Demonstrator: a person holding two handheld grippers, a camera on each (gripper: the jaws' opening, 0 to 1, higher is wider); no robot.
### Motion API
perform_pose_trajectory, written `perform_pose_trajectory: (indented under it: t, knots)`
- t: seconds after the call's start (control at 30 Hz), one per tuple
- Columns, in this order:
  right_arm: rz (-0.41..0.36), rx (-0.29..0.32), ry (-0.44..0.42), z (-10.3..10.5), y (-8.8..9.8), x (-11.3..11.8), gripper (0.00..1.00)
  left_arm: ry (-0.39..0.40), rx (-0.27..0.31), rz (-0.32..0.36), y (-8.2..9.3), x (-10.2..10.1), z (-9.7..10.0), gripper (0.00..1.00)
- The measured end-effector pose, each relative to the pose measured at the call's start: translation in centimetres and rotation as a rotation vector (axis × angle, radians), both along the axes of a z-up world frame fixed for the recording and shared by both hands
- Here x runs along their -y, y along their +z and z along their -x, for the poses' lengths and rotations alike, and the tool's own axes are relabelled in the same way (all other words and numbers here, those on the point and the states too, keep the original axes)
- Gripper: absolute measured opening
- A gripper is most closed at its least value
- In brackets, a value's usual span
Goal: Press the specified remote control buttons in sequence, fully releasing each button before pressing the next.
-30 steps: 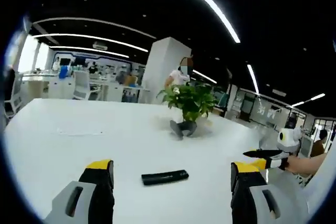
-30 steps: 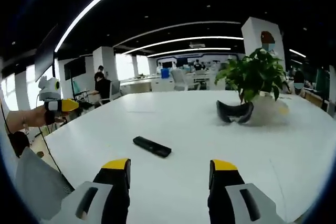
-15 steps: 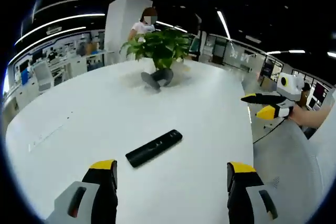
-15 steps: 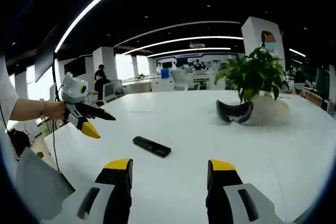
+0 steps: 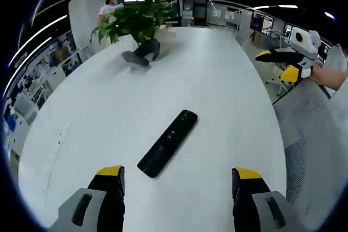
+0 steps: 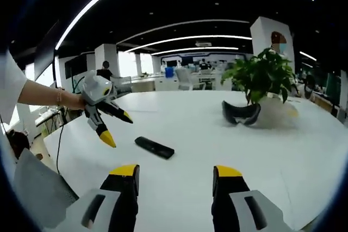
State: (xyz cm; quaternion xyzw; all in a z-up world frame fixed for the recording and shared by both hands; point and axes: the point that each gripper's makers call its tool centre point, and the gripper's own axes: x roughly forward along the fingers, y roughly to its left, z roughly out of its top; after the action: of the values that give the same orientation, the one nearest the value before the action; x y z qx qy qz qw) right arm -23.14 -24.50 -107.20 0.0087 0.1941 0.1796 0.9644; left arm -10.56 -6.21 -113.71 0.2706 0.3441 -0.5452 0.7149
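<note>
open-plan office: dark ceiling with long curved light strips, white pillars, desks and chairs at rear, white counter in foreground.

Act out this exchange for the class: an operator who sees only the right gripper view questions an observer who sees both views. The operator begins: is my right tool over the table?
Observer: No. The left gripper view shows the right tool held beyond the edge of the table, near a mesh chair.
Operator: Are its jaws shut?
Observer: They stand apart, holding nothing.
Operator: How does the remote sit for the left tool?
Observer: The remote lies slanted just ahead of the left tool, its near end closer to that tool's left jaw, untouched.
</note>
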Motion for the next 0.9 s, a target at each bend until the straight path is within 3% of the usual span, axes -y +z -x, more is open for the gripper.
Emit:
perform_pose_trajectory:
  t: [0.1, 0.17, 0.3, 0.6, 0.9]
  knots:
    - [0.004, -0.01, 0.001, 0.0, -0.2, 0.1, 0.51, -0.021, -0.014, -0.035, -0.9, 0.2, -0.2, 0.83]
    - [0.005, -0.01, 0.001, 0.0, -0.2, 0.1, 0.51, -0.065, -0.052, -0.109, -2.7, 0.1, -0.3, 0.81]
    - [0.008, -0.015, -0.001, 0.0, -0.3, 0.2, 0.5, -0.056, -0.092, -0.15, -4.1, -0.2, -0.8, 0.72]
    - [0.023, -0.037, -0.002, 0.0, -0.8, 0.3, 0.46, -0.084, -0.067, -0.186, -4.9, 0.4, -1.8, 0.6]
    - [0.038, -0.047, -0.007, 0.0, -1.0, 0.5, 0.44, -0.13, -0.044, -0.257, -6.0, 1.0, -2.5, 0.58]
